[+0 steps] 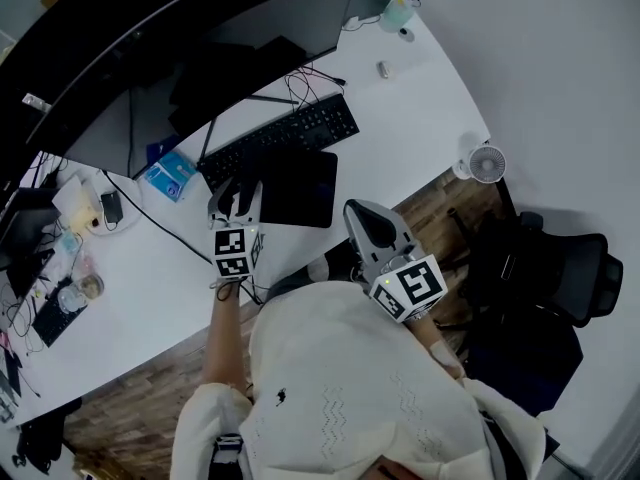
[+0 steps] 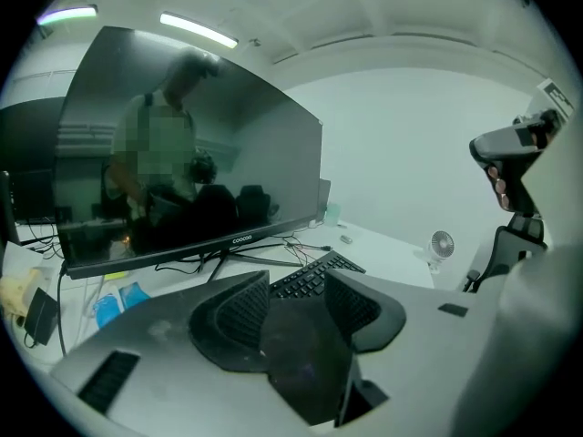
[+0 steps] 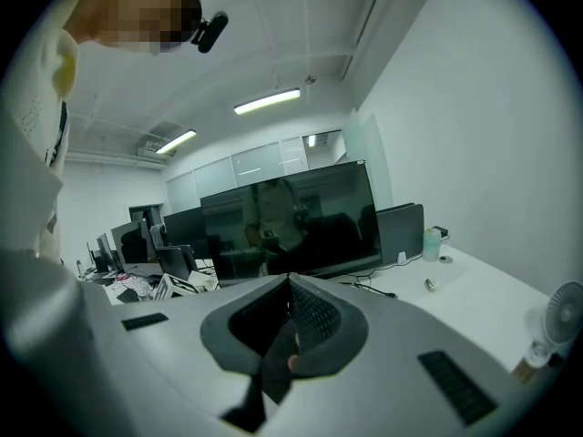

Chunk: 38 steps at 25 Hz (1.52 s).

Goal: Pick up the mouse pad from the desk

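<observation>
Surface: I look down on a curved white desk (image 1: pixel 420 98) on a wood-pattern floor, with a wide dark curved monitor (image 1: pixel 200 28) along its far side.
Far left: loose cables and small clutter lie on the desk; I cannot make out the pieces.
Blue packet (image 1: pixel 170 176): a flat light-blue pack, lying left of the keyboard.
Left gripper (image 1: pixel 235 192): low over the desk at the mouse pad's left edge. In its own view the left gripper (image 2: pixel 296 300) has its jaws standing apart, closed on nothing.
Mouse pad (image 1: pixel 300 188): a flat black rectangular mat, lying flat on the desk just in front of the keyboard, near the desk's front edge.
Keyboard (image 1: pixel 285 136): black, full-width, between monitor and mouse pad, with dark cables behind it.
Right gripper (image 1: pixel 362 218): off the desk's front edge, just right of the pad and not touching it. In its own view the right gripper (image 3: pixel 290 285) has its jaws together at the tips.
Fan (image 1: pixel 486 164): a small white round fan at the desk's right edge.
Chair (image 1: pixel 560 268): a black office chair on the floor, far right.
</observation>
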### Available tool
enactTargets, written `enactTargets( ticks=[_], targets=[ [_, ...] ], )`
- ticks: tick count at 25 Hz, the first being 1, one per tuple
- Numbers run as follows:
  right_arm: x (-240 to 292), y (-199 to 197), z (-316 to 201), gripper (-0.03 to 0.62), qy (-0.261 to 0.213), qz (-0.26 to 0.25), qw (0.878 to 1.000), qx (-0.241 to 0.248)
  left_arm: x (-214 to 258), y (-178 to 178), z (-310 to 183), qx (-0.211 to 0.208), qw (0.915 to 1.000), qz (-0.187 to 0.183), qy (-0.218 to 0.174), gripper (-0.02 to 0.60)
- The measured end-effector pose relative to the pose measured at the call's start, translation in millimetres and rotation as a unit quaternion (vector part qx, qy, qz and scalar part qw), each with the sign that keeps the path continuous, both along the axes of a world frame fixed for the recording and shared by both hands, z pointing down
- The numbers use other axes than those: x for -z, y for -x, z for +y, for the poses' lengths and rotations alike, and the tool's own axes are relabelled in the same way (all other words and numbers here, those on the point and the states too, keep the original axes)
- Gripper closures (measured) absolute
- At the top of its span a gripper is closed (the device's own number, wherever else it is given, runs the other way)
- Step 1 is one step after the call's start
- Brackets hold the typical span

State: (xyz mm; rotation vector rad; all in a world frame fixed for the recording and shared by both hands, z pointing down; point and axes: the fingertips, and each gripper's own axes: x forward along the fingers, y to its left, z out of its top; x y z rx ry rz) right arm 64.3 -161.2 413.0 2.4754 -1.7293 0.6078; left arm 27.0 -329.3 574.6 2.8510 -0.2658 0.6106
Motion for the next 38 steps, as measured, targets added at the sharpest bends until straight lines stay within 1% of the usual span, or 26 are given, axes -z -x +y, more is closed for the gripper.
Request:
enactTargets(
  ticks=[4, 7, 10, 15, 18, 28, 33, 35, 38],
  targets=[
    [-8, 0, 5, 0.593, 0.012, -0.01, 1.0, -0.009, -16, -7, -5, -0.006, 0.9999, -0.016, 0.0, 0.382],
    [-13, -2, 7, 0.593, 0.017, -0.016, 1.0, -0.015, -34, -13, -6, -0.017, 0.9992, -0.035, 0.006, 0.373],
    [-18, -4, 10, 0.593, 0.024, -0.022, 0.999, -0.022, -54, -18, -5, -0.031, 0.998, -0.055, 0.01, 0.368],
    [-27, -6, 13, 0.593, 0.034, -0.033, 0.998, -0.034, -83, -23, -10, -0.04, 0.9953, -0.088, 0.01, 0.368],
    [-32, -8, 17, 0.593, 0.039, -0.037, 0.998, -0.04, -97, -30, -14, -0.044, 0.9942, -0.097, 0.013, 0.368],
    [-44, -12, 25, 0.593, 0.054, -0.051, 0.995, -0.06, -128, -56, -23, -0.037, 0.9913, -0.124, 0.021, 0.359],
    [-51, -9, 31, 0.593, 0.062, -0.06, 0.994, -0.066, -141, -61, -30, -0.013, 0.9884, -0.146, 0.041, 0.347],
    [-55, -8, 34, 0.593, 0.065, -0.063, 0.993, -0.07, -143, -61, -31, -0.006, 0.988, -0.147, 0.046, 0.345],
    [-58, -9, 37, 0.593, 0.065, -0.068, 0.993, -0.074, -144, -61, -31, -0.006, 0.9884, -0.147, 0.035, 0.345]
  ],
)
